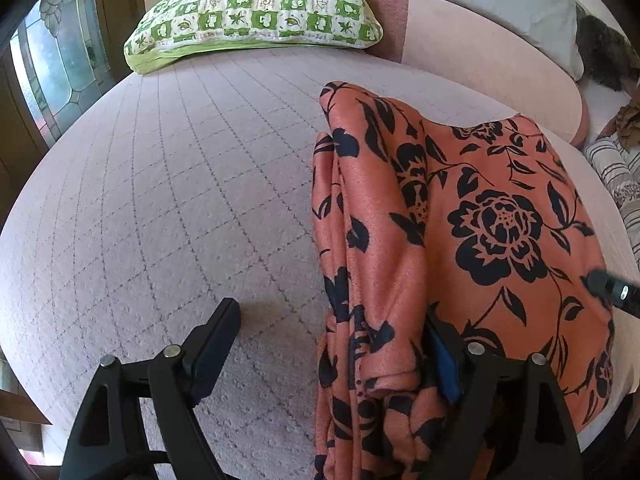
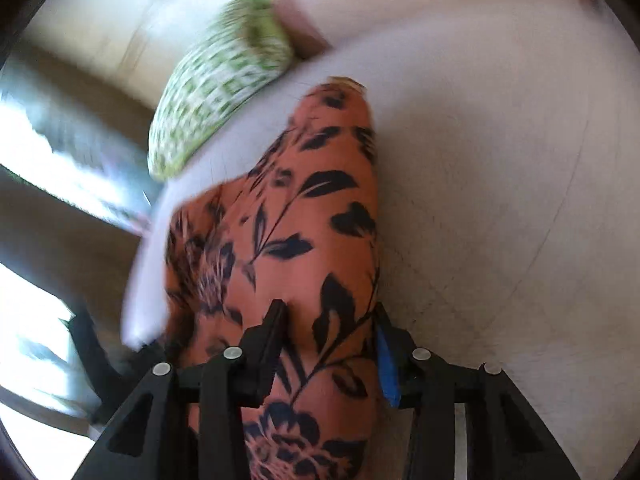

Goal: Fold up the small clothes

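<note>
On the bed's right half: orange floral garment (image 1: pixel 480 216), bunched, between two hand-held grippers.

At about 4 o'clock in the left wrist view the garment lies in a loose heap on the quilted pink bedspread (image 1: pixel 168 208), one fold draped over the inner finger of the left hand-held gripper (image 1: pixel 336 344), whose jaws stand wide with nothing pinched. The right hand-held gripper (image 2: pixel 328 344) has its jaws narrowed around a ridge of the cloth; whether the pads truly bite I cannot tell. Risks, as I judge them: the right grip may catch only one layer, so the fold drags crooked; cloth snagged on the left finger could be pulled along. Blur smears the right wrist view; the garment's edges, shape and near end are hidden beneath the grippers. A green checked pillow (image 1: pixel 256 8) sits at 12 o'clock.
</note>
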Demonstrator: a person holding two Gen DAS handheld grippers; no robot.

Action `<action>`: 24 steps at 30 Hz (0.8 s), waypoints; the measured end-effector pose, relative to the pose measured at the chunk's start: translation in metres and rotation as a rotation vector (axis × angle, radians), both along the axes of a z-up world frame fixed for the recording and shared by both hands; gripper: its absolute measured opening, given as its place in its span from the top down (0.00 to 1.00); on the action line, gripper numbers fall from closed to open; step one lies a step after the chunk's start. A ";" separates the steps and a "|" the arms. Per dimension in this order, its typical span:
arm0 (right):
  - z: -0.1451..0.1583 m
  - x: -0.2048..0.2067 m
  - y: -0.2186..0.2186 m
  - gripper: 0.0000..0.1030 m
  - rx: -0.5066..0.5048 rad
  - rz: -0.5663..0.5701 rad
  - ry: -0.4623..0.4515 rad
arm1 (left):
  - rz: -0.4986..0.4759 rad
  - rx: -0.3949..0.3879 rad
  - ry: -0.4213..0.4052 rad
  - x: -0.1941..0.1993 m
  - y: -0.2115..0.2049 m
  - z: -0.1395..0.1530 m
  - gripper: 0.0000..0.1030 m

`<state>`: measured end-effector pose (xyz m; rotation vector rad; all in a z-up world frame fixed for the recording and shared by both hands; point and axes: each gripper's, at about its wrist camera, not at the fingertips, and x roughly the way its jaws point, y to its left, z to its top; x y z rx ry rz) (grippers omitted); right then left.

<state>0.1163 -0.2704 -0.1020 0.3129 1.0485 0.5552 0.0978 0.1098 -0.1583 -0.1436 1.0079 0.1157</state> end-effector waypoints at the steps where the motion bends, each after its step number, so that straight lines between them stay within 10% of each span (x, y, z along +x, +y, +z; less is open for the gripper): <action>1: 0.002 -0.004 0.005 0.61 -0.057 0.015 -0.035 | -0.001 0.001 0.010 0.002 0.000 0.001 0.16; 6: -0.008 0.015 -0.030 0.46 0.066 -0.019 0.152 | -0.008 0.003 0.028 0.004 0.002 0.002 0.16; 9: 0.025 0.020 -0.043 0.08 0.244 -0.057 0.079 | -0.005 0.013 0.033 0.005 0.001 0.002 0.16; 12: 0.035 0.042 -0.045 0.04 0.217 -0.130 0.018 | -0.006 0.010 0.041 0.004 0.002 0.001 0.16; 14: 0.010 0.065 -0.035 0.17 0.180 -0.102 0.125 | -0.008 0.010 0.049 0.006 0.002 0.005 0.16; 15: -0.010 0.075 -0.026 0.69 0.208 -0.038 0.224 | -0.010 0.008 0.051 0.006 0.002 0.005 0.16; 21: 0.041 0.031 0.015 0.75 -0.175 0.046 -0.142 | -0.013 0.015 0.055 0.010 0.001 0.005 0.16; 24: 0.016 0.048 0.016 0.63 -0.230 0.047 -0.027 | -0.012 -0.011 0.047 0.008 0.003 0.009 0.17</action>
